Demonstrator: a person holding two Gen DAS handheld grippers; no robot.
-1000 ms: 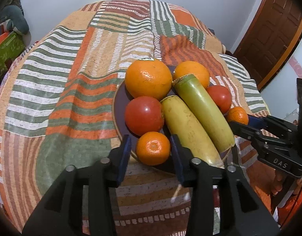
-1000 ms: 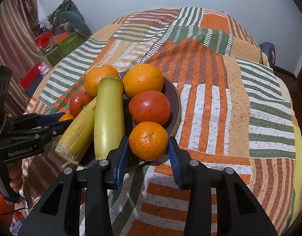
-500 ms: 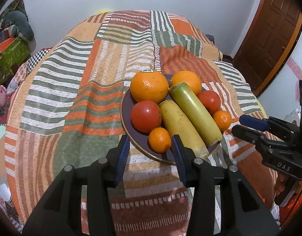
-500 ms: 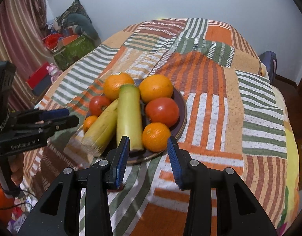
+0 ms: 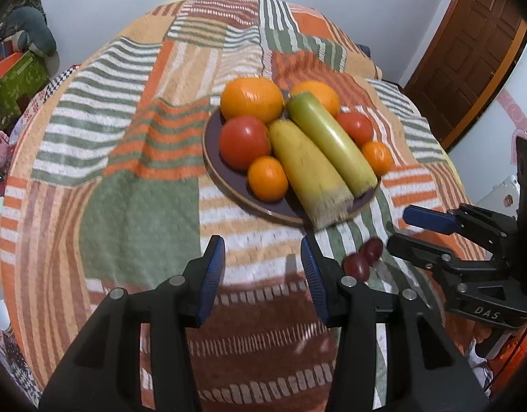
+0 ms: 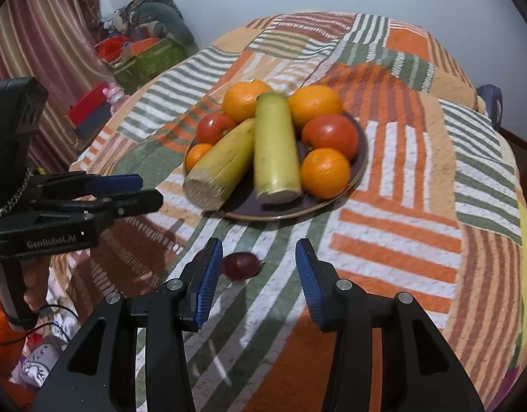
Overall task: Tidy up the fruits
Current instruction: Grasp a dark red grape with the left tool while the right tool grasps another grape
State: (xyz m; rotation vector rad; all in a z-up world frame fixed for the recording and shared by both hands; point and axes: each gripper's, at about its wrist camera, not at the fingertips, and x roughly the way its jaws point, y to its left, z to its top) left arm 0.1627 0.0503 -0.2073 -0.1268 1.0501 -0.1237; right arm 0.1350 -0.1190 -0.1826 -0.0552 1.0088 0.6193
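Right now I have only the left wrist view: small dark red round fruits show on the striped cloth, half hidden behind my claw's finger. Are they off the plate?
Observer: Yes. The right wrist view shows one dark red round fruit in full. It lies on the striped patchwork cloth, apart from the dark round plate.
Operator: Does the right claw hold it?
Observer: No. The right claw is open, and its jaws have just been opening. Its pads touch nothing. The fruit shows in the gap, close to the blue pad on the picture's left, and it lies on the cloth.
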